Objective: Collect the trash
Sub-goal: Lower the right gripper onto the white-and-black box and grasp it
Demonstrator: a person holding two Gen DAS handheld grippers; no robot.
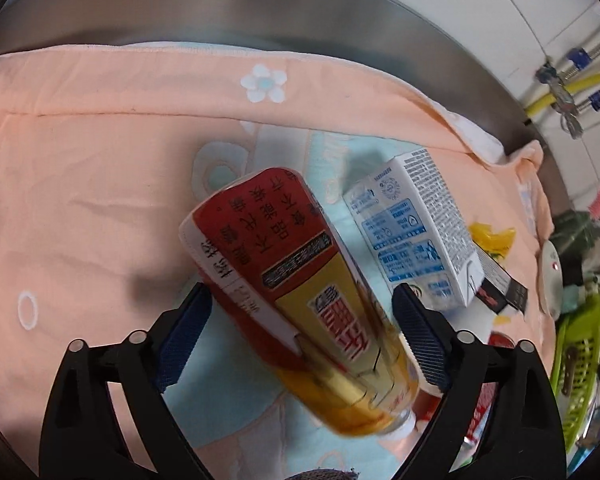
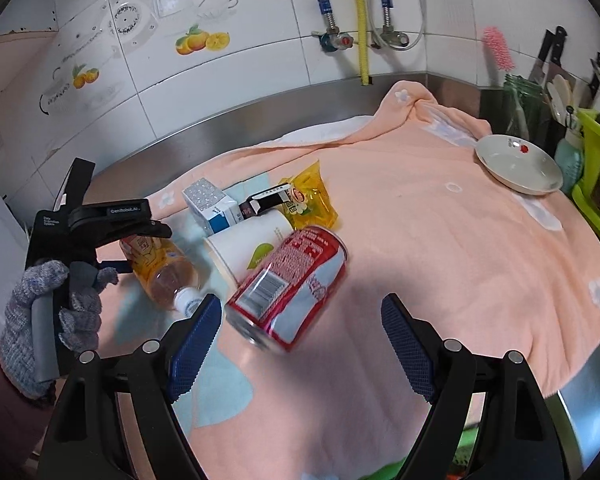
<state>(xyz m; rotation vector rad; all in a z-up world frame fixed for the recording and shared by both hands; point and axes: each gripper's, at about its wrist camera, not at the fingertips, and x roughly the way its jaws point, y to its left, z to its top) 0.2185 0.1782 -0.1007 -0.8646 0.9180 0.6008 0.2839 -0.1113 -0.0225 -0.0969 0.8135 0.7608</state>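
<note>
Peach towel (image 2: 420,240) over bench; left gripper (image 1: 302,332) jaws wide, tea bottle (image 1: 300,280) loose between; right gripper (image 2: 302,340) jaws open, red can (image 2: 292,284) between, untouched.

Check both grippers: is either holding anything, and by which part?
Nothing is held. The left gripper has its open jaws either side of the tea bottle without pressing it; the right gripper stands open behind the red can.
</note>
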